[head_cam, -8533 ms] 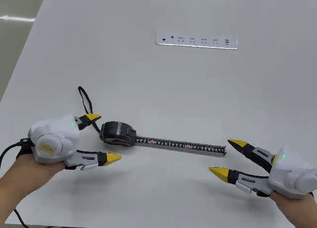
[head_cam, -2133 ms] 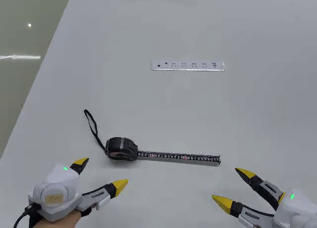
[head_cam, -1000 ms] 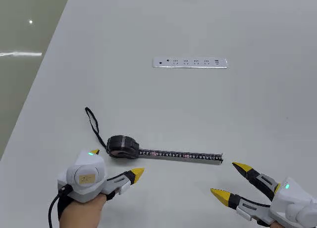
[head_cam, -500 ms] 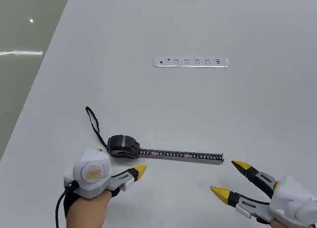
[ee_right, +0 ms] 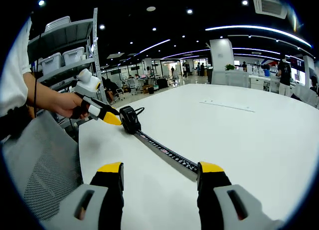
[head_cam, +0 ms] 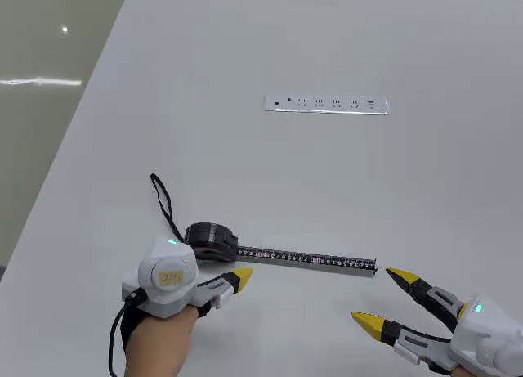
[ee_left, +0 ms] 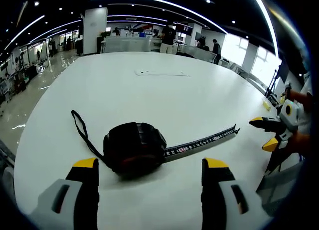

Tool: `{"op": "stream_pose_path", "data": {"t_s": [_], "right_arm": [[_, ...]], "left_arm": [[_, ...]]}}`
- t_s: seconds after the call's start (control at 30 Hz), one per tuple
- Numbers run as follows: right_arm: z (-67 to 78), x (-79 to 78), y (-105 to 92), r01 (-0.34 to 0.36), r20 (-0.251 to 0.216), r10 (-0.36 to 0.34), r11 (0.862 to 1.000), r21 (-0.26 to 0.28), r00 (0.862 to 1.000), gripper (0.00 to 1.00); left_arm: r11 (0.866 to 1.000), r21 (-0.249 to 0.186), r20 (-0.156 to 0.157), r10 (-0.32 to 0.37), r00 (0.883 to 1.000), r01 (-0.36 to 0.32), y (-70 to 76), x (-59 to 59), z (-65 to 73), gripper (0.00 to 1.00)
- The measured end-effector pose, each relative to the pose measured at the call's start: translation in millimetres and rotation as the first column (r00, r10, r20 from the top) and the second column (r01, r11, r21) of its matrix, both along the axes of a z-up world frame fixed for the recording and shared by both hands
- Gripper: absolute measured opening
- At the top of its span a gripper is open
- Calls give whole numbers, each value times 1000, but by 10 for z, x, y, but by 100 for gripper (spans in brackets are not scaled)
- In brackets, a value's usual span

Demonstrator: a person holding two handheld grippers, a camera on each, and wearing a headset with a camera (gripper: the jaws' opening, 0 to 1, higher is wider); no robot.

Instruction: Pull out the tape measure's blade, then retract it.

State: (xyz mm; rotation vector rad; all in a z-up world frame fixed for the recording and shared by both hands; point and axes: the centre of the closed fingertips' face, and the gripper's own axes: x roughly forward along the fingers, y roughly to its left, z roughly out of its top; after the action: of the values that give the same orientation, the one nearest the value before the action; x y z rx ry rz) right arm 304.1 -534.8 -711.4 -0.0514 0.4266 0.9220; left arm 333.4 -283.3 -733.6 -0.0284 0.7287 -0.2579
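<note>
Your left claw (ee_left: 150, 165) is spread wide, with the tape measure's case (ee_left: 134, 147) sitting between its yellow tips, a gap on each side, no contact. Your right claw (ee_right: 161, 167) is also wide and holds nothing.

The blade (head_cam: 306, 259) is pulled out flat on the white surface (head_cam: 286, 172), running from the case toward your right claw. In the right gripper view the blade's end seems to meet that claw's right tip. The head view shows the end just beside the upper tip, apart from it. The head view hides your left claw's far jaw behind the claw's body, so only the left gripper view settles that the case is unclamped.

A black strap (head_cam: 163, 201) loops away from the case on the far side. A power strip (head_cam: 327, 105) lies well apart further up the surface, nothing between it and the tape.

The right gripper view adds a grey mesh chair (ee_right: 35, 170) close at its left and a shelf (ee_right: 65, 55) with boxes behind your left arm. The left gripper view catches your right claw at its right edge, beyond the blade's end. Nothing blocks either claw.
</note>
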Motion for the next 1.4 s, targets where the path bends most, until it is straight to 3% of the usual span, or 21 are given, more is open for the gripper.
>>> {"op": "stream_pose_path", "data": {"t_s": [0.67,1.4], "right_arm": [[-72,119,-7,-24,-10,24,1000,-2,1000,59],[-122,226,24,-63,-14,63,998,-16,998,57]], "left_arm": [[997,-3,-31,73,997,-73,79,64,-102,84],[994,-23,-42,107,993,-108,21,190,-151,82]]}}
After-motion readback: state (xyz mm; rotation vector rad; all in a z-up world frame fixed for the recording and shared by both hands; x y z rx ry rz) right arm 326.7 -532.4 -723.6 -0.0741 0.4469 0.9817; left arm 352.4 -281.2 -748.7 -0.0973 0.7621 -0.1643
